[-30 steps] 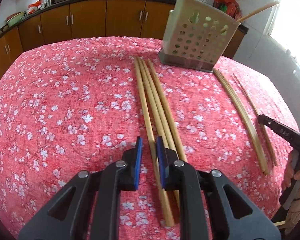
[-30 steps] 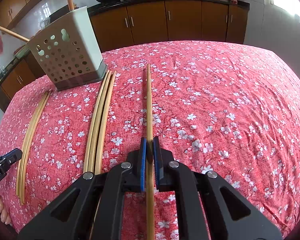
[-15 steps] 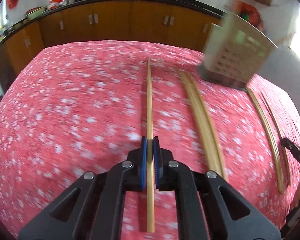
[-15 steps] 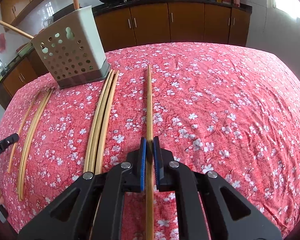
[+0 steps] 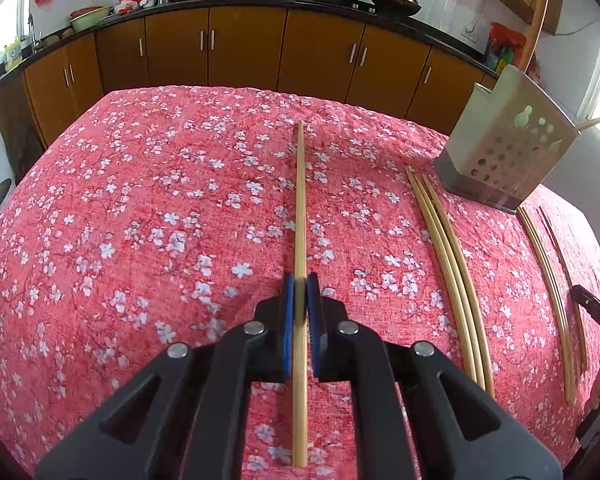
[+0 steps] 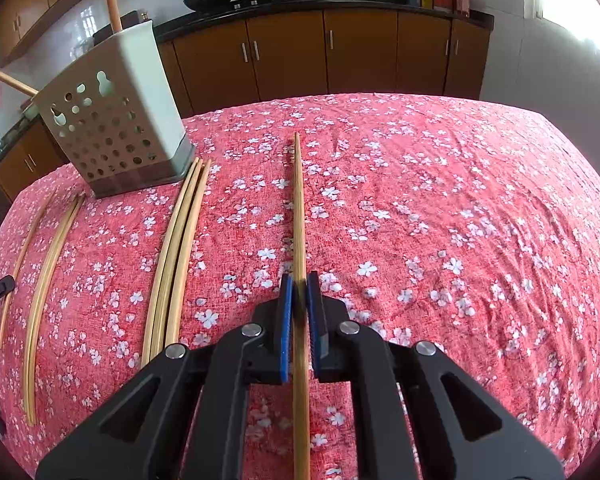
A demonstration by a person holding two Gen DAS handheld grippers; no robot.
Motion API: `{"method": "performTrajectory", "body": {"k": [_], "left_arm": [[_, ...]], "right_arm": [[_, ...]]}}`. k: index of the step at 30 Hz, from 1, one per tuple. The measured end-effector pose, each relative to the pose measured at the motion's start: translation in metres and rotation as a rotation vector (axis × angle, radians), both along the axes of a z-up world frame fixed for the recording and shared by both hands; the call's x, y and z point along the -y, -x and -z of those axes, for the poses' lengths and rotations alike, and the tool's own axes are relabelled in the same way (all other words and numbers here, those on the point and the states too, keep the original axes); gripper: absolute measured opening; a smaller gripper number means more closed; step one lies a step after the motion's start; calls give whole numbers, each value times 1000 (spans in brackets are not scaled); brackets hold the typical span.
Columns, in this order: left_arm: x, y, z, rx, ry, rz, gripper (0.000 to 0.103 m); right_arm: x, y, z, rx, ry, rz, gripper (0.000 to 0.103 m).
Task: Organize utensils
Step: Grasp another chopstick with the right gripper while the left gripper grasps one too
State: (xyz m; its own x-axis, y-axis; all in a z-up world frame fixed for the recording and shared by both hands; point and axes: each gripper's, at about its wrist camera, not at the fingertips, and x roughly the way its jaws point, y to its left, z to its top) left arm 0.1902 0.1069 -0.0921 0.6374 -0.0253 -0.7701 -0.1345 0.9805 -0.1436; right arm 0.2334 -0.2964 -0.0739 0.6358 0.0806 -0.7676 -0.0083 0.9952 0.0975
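1. On a table covered by a red floral tablecloth [image 5: 148, 216], bamboo chopsticks lie in loose lengthwise groups near a perforated utensil holder [image 5: 504, 152].
2. Left gripper [image 5: 300, 292]: its blue pads are clamped on a single chopstick [image 5: 300, 200], which runs straight ahead between the fingers and out past their tips over the cloth.
3. Right gripper [image 6: 299, 292]: its blue pads are likewise pressed onto a single chopstick [image 6: 299, 208] that points away along the fingers.
4. In the left wrist view the holder stands at the far right of the table; two long sticks rise out of its top.
5. A bundle of three chopsticks [image 5: 452, 252] lies side by side just in front of the holder's near corner, well to the right of the left gripper's stick.
6. Further right, another pair of chopsticks [image 5: 548, 280] lies beyond the holder's base, near the table edge, where part of the other black gripper and a few fingers of a person's hand show at the frame's rim.
7. In the right wrist view the holder [image 6: 112, 128] is at far left, the bundle of three [image 6: 180, 248] beside its base, and the outer pair [image 6: 48, 272] left of that.
8. Brown kitchen cabinets [image 5: 240, 52] with a dark countertop carrying woks stand behind the table.
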Motion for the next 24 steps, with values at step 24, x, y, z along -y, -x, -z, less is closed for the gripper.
{"method": "performTrajectory", "body": {"k": [24], "left_arm": [[-5, 2, -3, 4, 45, -8, 9]], "right_arm": [[0, 2, 1, 2, -4, 1, 9]]}}
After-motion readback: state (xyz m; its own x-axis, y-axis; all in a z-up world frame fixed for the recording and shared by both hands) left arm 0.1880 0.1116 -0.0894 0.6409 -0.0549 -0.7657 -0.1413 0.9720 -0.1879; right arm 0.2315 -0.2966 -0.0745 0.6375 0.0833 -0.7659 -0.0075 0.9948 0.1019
